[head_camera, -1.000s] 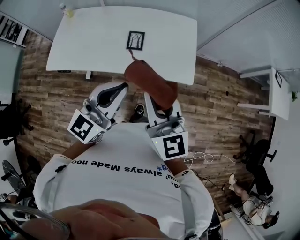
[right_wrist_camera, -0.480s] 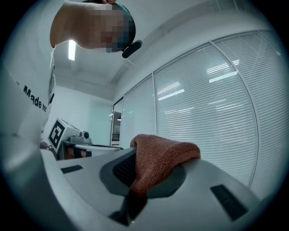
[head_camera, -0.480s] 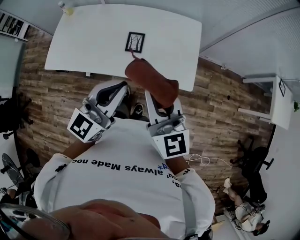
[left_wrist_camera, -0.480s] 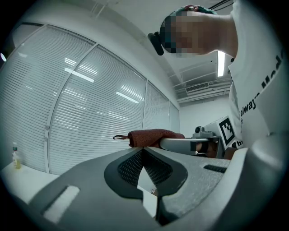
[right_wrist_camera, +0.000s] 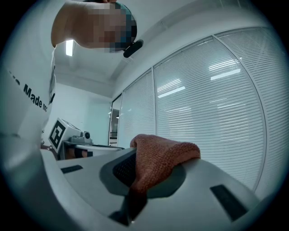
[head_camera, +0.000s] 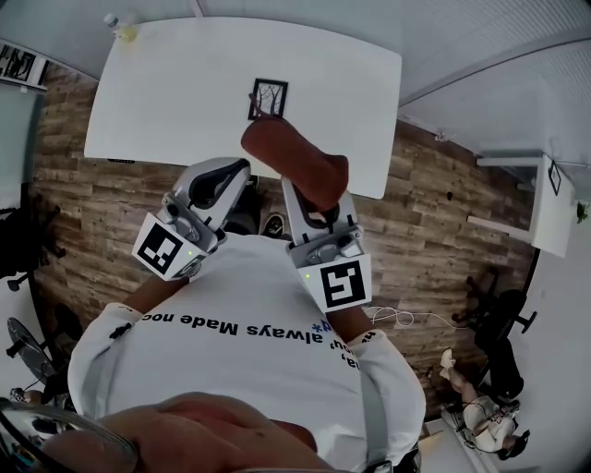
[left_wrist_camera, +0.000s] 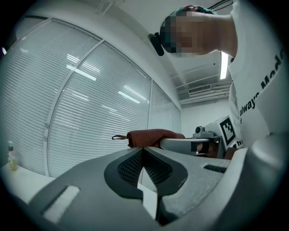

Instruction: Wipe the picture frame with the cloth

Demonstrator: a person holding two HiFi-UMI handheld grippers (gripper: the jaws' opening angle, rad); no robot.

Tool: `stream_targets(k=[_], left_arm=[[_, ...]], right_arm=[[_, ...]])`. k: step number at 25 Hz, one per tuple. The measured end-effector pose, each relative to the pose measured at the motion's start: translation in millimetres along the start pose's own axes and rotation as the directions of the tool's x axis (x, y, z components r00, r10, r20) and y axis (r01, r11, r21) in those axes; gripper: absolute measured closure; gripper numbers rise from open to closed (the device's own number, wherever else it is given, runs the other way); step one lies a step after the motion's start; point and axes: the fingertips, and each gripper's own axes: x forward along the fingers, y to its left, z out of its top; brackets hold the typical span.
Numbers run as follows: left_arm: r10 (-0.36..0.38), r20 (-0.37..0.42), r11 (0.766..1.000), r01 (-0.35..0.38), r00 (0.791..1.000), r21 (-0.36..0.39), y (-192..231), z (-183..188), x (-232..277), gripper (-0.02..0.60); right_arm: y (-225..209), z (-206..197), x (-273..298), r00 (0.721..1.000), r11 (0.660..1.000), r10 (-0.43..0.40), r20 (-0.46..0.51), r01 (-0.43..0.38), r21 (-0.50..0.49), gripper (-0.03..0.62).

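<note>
A small black picture frame (head_camera: 267, 100) lies on the white table (head_camera: 166, 102) ahead of me in the head view. My right gripper (head_camera: 312, 205) is shut on a rust-red cloth (head_camera: 294, 162), which drapes over its jaws toward the frame; the cloth (right_wrist_camera: 158, 160) fills the middle of the right gripper view. My left gripper (head_camera: 220, 183) is held close to my chest, jaws shut with nothing between them. In the left gripper view the cloth (left_wrist_camera: 151, 136) and the right gripper (left_wrist_camera: 198, 142) show beyond the left jaws. Both grippers are short of the table.
A small bottle (head_camera: 120, 26) stands at the table's far left corner. Wood floor surrounds the table. Another white table (head_camera: 545, 199) and office chairs (head_camera: 503, 323) are at the right. Blinds (right_wrist_camera: 216, 113) cover the windows in both gripper views.
The grippers and cloth have stayed in nearly the same pose. The table and frame have shifted slightly in the head view as I move.
</note>
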Motion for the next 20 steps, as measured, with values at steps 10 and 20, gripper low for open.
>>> stream_targets(k=[10,20], left_arm=[[-0.012,0.007,1.0,0.012,1.0,-0.01,111.8,12.3,12.1,0.578],[-0.057,0.01,0.998,0.057,0.998,0.002,163.1,18.1,26.1,0.58]], right_arm=[[-12.8,4.6,116.4,1.0,1.0,0.002,-0.01,-0.002,-0.008,0.566],[-29.9,8.0,166.9,0.999,0.999,-0.048,-0.006,0.048,-0.021,0.566]])
